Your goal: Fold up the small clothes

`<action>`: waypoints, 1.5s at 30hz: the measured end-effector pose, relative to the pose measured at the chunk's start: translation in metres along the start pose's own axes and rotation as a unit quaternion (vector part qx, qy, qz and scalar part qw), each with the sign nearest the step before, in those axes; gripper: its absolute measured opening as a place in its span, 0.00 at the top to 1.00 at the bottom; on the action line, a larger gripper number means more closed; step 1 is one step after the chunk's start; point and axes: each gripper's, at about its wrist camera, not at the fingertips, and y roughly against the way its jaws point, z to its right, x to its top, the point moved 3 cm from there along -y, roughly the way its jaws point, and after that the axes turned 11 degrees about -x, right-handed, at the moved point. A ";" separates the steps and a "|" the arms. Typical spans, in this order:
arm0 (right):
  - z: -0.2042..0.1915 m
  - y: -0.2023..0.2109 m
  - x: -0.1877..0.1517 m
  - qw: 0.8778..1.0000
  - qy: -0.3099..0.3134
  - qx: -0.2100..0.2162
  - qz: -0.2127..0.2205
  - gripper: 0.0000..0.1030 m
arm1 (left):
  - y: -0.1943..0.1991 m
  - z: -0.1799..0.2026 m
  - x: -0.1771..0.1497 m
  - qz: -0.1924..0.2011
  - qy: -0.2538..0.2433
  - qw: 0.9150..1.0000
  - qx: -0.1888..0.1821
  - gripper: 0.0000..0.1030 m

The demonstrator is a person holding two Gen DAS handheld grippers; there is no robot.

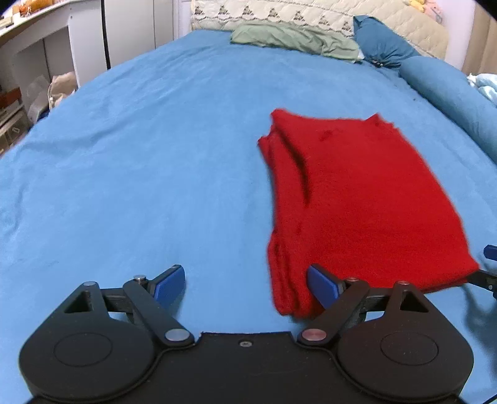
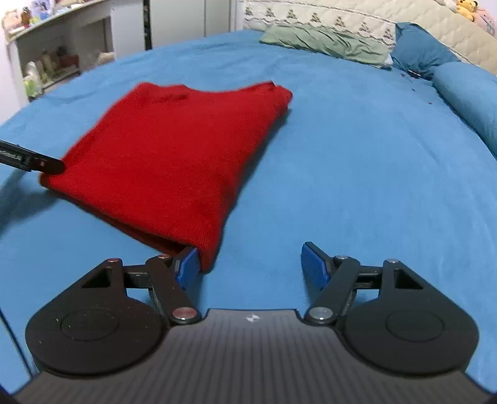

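A red knitted garment (image 1: 357,199) lies folded into a rectangle on the blue bed sheet (image 1: 139,155). It also shows in the right wrist view (image 2: 167,149). My left gripper (image 1: 245,287) is open and empty at the garment's near left corner, its right blue pad (image 1: 321,289) against the red edge. My right gripper (image 2: 250,265) is open and empty at the garment's near right corner, its left blue pad (image 2: 188,267) touching the fabric. The left gripper's black finger (image 2: 31,160) shows at the left in the right wrist view. The right gripper's tip (image 1: 489,264) shows at the right edge.
A green pillow (image 1: 292,40), a dark blue pillow (image 1: 385,46) and a blue bolster (image 1: 450,93) lie at the bed's far end against a quilted headboard (image 1: 310,12). White shelves with clutter (image 2: 56,56) stand left of the bed.
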 end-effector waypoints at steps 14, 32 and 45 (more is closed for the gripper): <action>0.051 0.026 0.104 0.980 -0.151 0.125 -0.027 0.00 | 0.004 0.015 0.100 0.012 -0.017 0.996 -0.087 0.00; 0.011 -0.093 0.075 0.949 -0.255 0.151 -0.111 0.27 | -0.094 -0.011 0.087 -0.036 0.100 0.979 -0.171 0.49; 0.033 0.029 0.105 0.965 -0.199 0.166 -0.030 0.64 | 0.038 0.075 0.086 0.015 0.025 0.979 -0.203 0.77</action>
